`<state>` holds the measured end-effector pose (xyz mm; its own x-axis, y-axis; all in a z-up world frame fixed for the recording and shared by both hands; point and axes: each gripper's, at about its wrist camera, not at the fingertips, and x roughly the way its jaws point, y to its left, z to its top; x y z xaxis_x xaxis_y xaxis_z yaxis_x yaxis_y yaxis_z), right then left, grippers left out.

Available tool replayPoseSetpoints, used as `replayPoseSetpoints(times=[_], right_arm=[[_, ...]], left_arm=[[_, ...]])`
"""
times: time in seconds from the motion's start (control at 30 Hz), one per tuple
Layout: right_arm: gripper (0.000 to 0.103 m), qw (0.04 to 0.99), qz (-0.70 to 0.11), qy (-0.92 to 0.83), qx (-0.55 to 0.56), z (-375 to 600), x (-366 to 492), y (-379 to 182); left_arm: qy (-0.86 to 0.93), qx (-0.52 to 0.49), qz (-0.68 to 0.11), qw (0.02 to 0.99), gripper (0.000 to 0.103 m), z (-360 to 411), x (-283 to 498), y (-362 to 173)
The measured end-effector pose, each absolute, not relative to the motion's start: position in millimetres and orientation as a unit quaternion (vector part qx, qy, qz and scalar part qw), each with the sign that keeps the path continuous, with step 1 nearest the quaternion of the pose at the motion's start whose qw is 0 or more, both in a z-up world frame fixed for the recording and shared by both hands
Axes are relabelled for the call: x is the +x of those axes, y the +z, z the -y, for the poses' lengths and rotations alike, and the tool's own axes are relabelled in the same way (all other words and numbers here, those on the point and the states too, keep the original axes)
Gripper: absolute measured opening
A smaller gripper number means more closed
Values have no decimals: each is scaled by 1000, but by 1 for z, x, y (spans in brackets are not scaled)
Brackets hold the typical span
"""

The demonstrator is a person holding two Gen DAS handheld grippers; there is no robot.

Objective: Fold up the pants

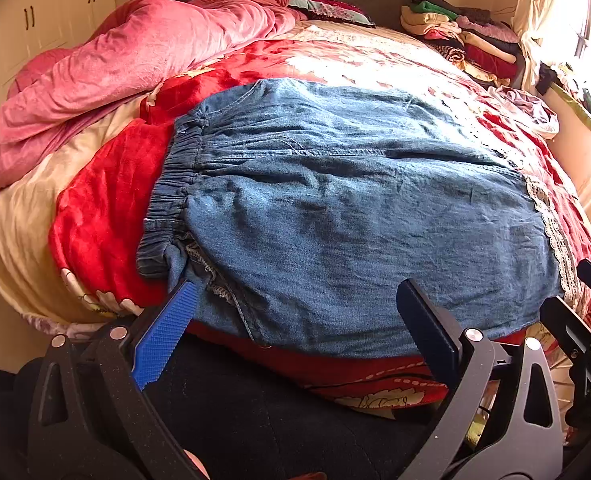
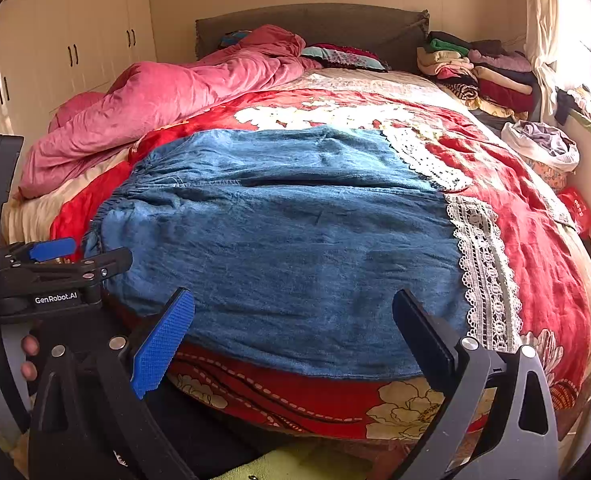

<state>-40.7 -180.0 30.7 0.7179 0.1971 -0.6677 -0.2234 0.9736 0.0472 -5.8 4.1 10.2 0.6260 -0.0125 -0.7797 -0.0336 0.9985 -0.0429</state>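
Blue denim pants with lace hems point(image 1: 335, 216) spread flat on red floral bed point(image 1: 103, 216) for folding; left claw point(image 1: 295, 320) and right claw point(image 2: 293, 328) agape, empty.

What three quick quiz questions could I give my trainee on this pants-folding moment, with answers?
1. True or false: both grippers are open and holding nothing.
2. Which end of the denim pants carries the lace trim: A) the elastic waistband, B) the leg hems?
3. What lies bunched along the bed's left side?

Key:
1. True: the left gripper and right gripper hover at the near edge of the pants, jaws spread.
2. B.
3. A pink quilt.
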Motion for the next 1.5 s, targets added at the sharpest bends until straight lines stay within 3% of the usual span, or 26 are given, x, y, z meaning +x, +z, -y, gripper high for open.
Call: replayPoseSetpoints(times=[0.87,1.5], right_arm=[[99,921,-371,116,-36,173,-20,31],[99,908,-370,187,-61,135,101,65]], left_arm=[[10,-39,-420,907,94,-16,7,15],[59,-68,-422,902,94,-89,84,26]])
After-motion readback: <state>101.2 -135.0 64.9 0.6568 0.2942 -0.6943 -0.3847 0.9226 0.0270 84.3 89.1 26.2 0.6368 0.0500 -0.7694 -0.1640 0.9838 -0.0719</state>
